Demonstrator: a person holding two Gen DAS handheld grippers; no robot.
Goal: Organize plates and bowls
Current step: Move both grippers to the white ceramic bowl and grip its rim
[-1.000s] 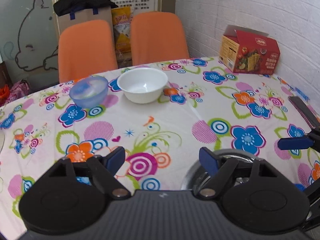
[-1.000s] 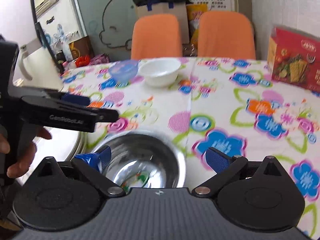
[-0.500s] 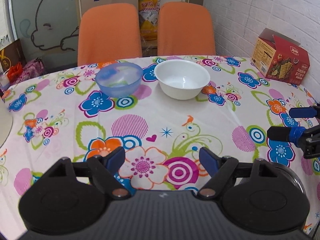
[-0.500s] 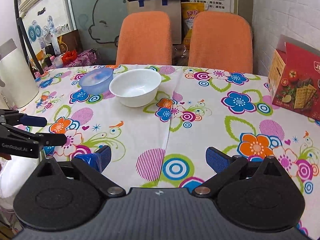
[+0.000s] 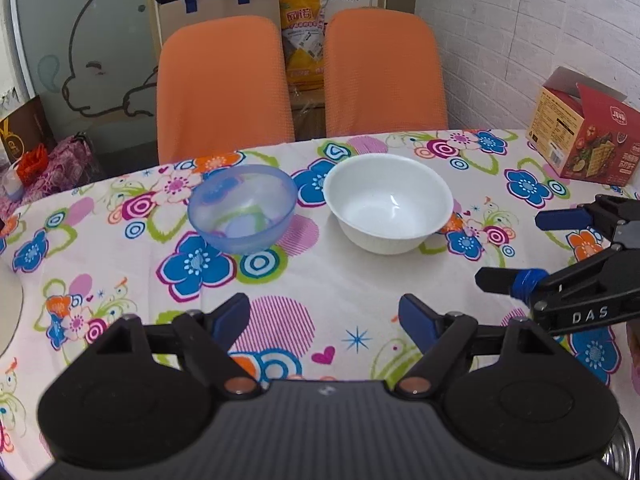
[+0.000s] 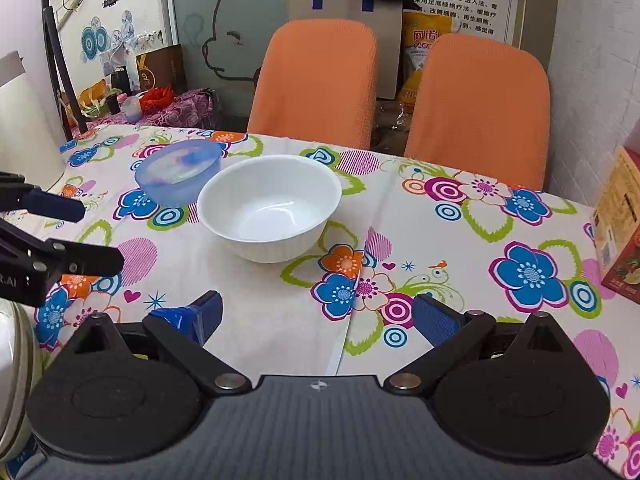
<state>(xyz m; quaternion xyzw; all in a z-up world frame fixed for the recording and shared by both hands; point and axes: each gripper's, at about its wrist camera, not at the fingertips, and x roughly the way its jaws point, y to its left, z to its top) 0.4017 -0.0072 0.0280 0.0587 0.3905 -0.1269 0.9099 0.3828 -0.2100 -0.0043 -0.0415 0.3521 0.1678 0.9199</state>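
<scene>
A red box (image 5: 582, 132) is seen at the bench's (image 5: 352, 280) far right, two orange chairs (image 5: 224, 88) behind. The white bowl (image 5: 388, 203) and blue bowl (image 5: 242, 207) sit side by side, unobstructed. The left gripper (image 5: 324, 314) and right gripper (image 6: 316, 316) are held level above the cloth, fingers spread wide, empty.

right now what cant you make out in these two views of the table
- Metal bowl: left wrist view, only a sliver of rim at the bottom right, hidden by the left gripper body.
- Pale object: right wrist view, cut off by the left edge; plate or bowl, cannot tell.
- Red box: right wrist view, cut by the right edge; print too small.
</scene>
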